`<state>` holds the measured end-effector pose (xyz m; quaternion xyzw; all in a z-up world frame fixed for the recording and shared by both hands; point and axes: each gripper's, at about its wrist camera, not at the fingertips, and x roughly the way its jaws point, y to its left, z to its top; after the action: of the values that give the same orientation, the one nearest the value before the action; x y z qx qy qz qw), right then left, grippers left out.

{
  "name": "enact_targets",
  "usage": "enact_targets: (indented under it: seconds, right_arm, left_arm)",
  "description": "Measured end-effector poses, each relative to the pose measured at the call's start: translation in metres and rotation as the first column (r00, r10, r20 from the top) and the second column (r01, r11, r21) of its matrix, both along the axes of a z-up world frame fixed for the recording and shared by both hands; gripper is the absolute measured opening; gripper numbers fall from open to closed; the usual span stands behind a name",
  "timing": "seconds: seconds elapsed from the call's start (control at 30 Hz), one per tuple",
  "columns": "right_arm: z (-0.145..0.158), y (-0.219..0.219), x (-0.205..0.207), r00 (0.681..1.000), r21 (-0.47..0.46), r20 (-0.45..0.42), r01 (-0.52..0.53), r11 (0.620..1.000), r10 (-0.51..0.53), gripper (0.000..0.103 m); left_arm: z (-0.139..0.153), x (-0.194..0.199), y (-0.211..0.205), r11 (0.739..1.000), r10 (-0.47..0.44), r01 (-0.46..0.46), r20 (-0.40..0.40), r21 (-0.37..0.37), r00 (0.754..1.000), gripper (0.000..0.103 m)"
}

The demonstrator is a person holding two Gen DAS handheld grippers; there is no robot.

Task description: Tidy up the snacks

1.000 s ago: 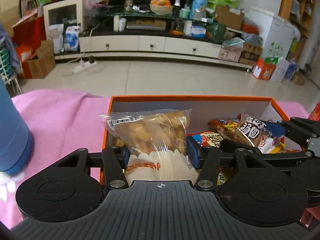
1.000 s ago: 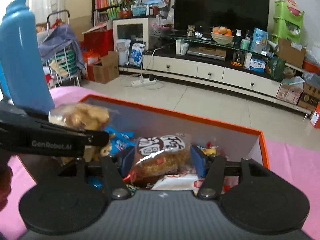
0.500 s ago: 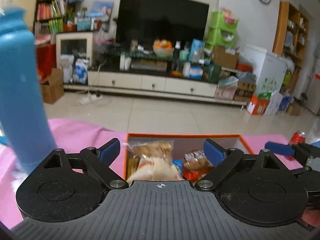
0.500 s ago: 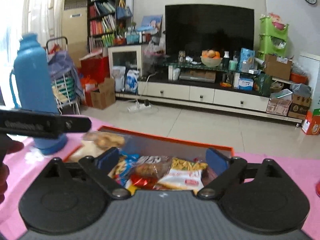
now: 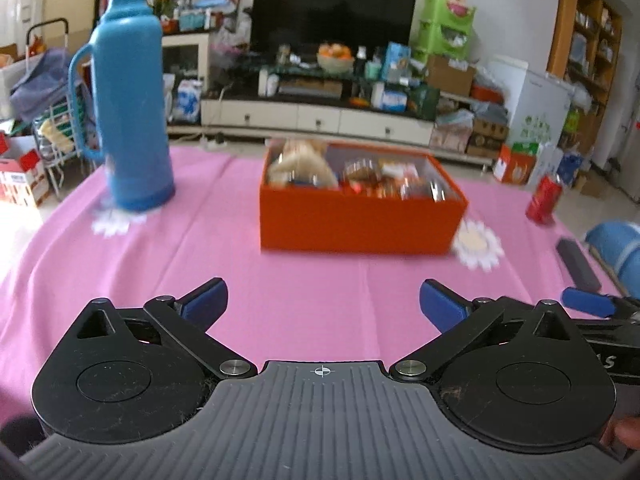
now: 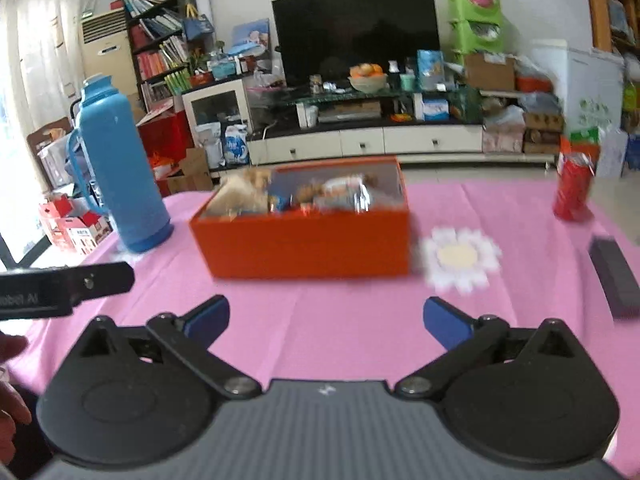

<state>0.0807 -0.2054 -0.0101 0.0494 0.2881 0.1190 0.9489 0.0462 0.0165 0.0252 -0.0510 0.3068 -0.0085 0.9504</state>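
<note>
An orange box (image 5: 360, 224) (image 6: 304, 244) stands on the pink tablecloth (image 5: 280, 280), packed with snack packets (image 5: 384, 178) (image 6: 340, 192). A clear bag of cookies (image 5: 298, 164) (image 6: 248, 188) leans at its left end. My left gripper (image 5: 322, 294) hangs well short of the box, its jaws opening wide with nothing between them. My right gripper (image 6: 326, 309) is likewise back from the box over bare cloth, jaws opening, nothing between them. Both views are motion-blurred.
A tall blue thermos (image 5: 128, 100) (image 6: 120, 168) stands left of the box. A red can (image 5: 544, 200) (image 6: 572, 188) and a dark flat bar (image 5: 578, 264) (image 6: 614, 280) lie to the right. A white flower coaster (image 5: 478, 244) (image 6: 460, 258) sits by the box's right corner.
Both grippers let go of their snack packets inside the box, opened wide and pulled back and slightly up, so the whole box now shows ahead of them.
</note>
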Motion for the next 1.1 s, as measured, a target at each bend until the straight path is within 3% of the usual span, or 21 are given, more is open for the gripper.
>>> enact_targets:
  seconds: [0.2, 0.43, 0.63, 1.1]
  right_arm:
    - [-0.019, -0.008, -0.052, 0.998, -0.039, -0.039, 0.053, 0.998, -0.055, 0.103]
    - [-0.027, -0.008, -0.083, 0.996, -0.047, -0.073, 0.042, 0.998, -0.046, 0.102]
    - [-0.018, -0.008, -0.088, 0.997, -0.066, -0.057, 0.055, 0.996, -0.059, 0.102]
    - [-0.024, 0.001, -0.084, 0.995, -0.101, -0.090, 0.024, 0.995, -0.033, 0.102]
  left_arm:
    - [-0.027, -0.045, -0.012, 0.999, -0.034, 0.035, -0.036, 0.038, 0.999, 0.076]
    - [-0.027, -0.062, -0.023, 0.994, -0.076, 0.079, -0.041, 0.070, 0.996, 0.074]
    - [-0.014, -0.067, -0.020, 0.996, -0.055, 0.055, -0.009, 0.073, 0.998, 0.077]
    - [-0.013, -0.063, -0.011, 0.996, -0.009, 0.010, -0.011, 0.090, 1.000, 0.075]
